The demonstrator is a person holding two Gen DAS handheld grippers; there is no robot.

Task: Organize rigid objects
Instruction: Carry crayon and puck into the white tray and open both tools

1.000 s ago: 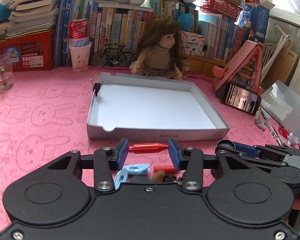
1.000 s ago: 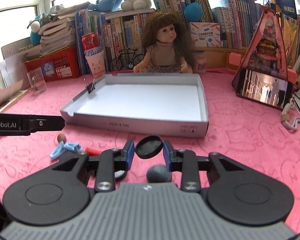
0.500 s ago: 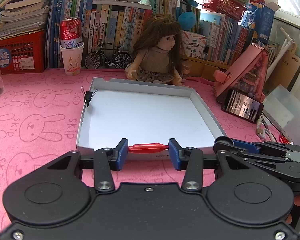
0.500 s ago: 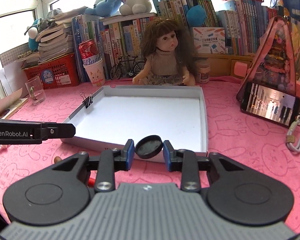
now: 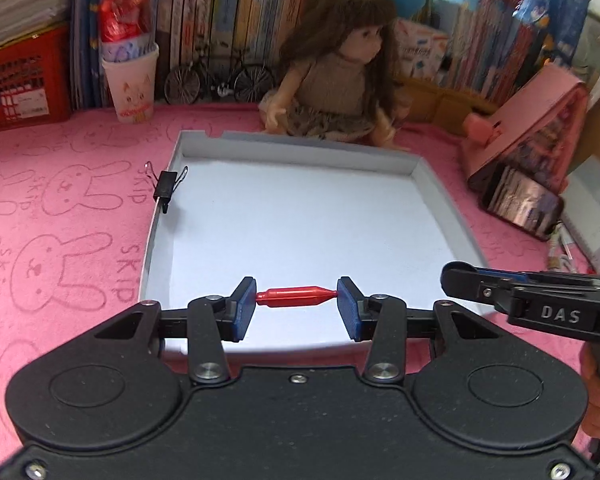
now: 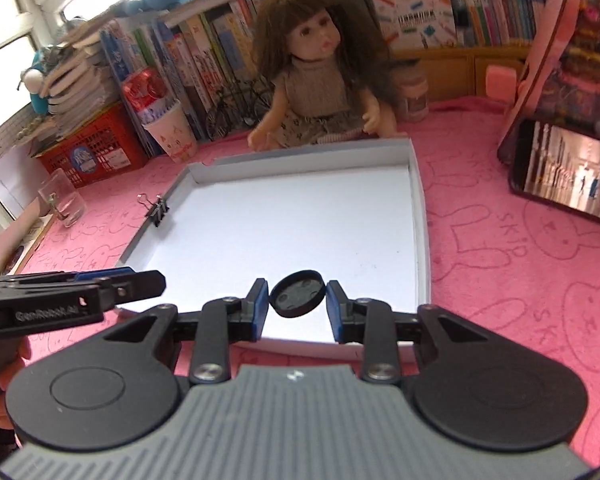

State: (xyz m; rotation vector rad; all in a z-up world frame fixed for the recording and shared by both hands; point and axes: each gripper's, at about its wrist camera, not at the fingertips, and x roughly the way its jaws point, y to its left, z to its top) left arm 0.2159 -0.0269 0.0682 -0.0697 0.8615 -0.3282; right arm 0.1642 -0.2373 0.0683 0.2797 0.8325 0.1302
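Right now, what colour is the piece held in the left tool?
Red: the small tapered piece spans the left tool pads, clearest in the left wrist view.

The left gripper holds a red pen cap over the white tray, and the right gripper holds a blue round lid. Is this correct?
Not quite: the right wrist view shows the round lid in the right gripper is black. The left gripper does hold the red pen cap over the white tray.
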